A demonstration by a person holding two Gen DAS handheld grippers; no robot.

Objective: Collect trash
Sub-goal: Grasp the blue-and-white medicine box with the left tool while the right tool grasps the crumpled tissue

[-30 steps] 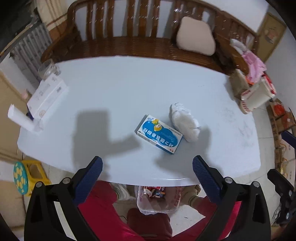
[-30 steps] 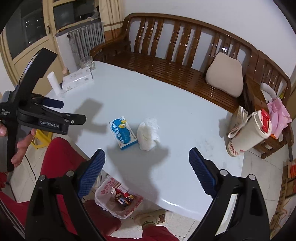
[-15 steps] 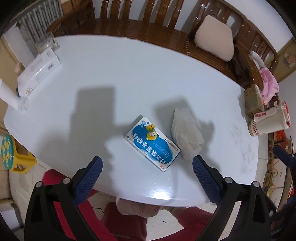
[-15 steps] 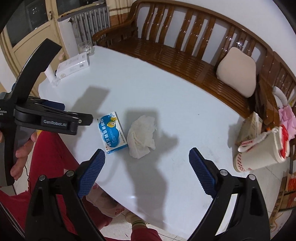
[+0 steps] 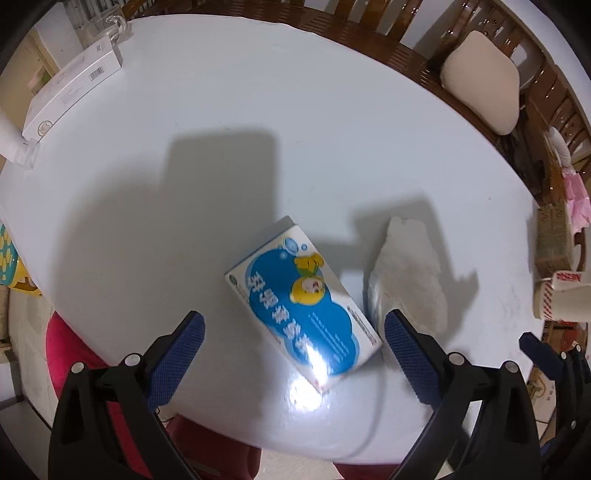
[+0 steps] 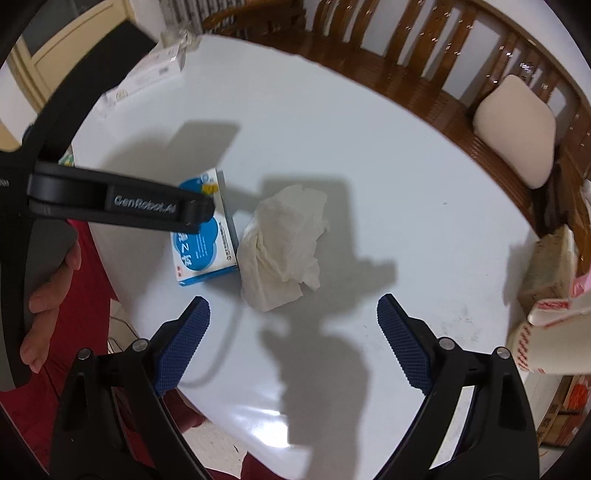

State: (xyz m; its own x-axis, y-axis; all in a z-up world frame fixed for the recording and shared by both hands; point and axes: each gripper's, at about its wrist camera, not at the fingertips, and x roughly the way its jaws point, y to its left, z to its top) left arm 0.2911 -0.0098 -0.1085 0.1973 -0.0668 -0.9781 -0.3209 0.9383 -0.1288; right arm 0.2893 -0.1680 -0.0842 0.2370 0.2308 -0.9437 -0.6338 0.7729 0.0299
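A blue and white medicine box (image 5: 301, 301) lies flat on the white table (image 5: 258, 110), near its front edge. A crumpled white tissue (image 5: 406, 273) lies just to its right. My left gripper (image 5: 293, 339) is open and empty, hovering above the box's near end. In the right wrist view the tissue (image 6: 284, 243) lies ahead of my open, empty right gripper (image 6: 293, 325), with the box (image 6: 205, 243) to its left, partly hidden by the left gripper's black body (image 6: 110, 203).
A long white carton (image 5: 70, 92) and a glass jar (image 5: 107, 27) sit at the table's far left. A wooden bench (image 6: 424, 55) with a beige cushion (image 6: 517, 125) runs behind. A paper cup (image 6: 546, 332) and a cardboard box (image 6: 550, 266) stand off the right edge.
Both grippers have moved forward and down toward the table. The box and tissue now appear larger and closer. Neither object has moved, and both grippers stay open.
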